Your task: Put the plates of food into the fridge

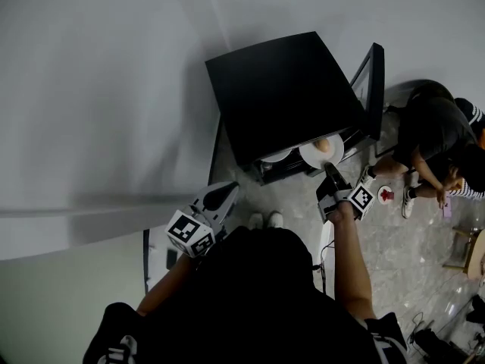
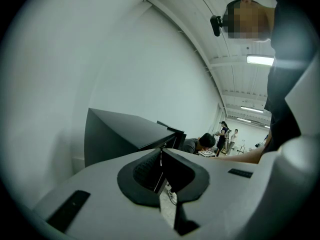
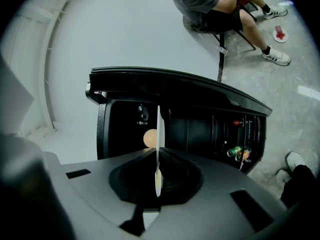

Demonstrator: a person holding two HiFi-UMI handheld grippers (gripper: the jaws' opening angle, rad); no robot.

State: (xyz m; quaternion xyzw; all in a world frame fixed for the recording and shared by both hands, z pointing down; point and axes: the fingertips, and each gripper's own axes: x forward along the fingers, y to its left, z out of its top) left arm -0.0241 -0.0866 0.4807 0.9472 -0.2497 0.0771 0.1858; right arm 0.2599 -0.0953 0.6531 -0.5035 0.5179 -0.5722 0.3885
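Observation:
A small black fridge (image 1: 280,89) stands on the floor with its door (image 1: 375,89) swung open to the right. My right gripper (image 1: 331,170) is shut on the rim of a white plate (image 1: 312,156) that carries a round bun (image 1: 323,145), held at the fridge's opening. In the right gripper view the plate (image 3: 158,129) shows edge-on between the jaws, with the bun (image 3: 149,138) to its left and the dark fridge interior (image 3: 190,129) behind it. A second white plate (image 1: 276,156) lies inside the fridge. My left gripper (image 1: 226,196) hangs left of the fridge, jaws together and empty (image 2: 161,156).
The door shelves hold cans (image 3: 237,152). A person (image 1: 432,135) sits on a chair right of the fridge, with a small dish holding something red (image 1: 386,195) on the floor nearby. A white wall (image 1: 114,89) runs along the left. My shoes (image 1: 265,220) stand before the fridge.

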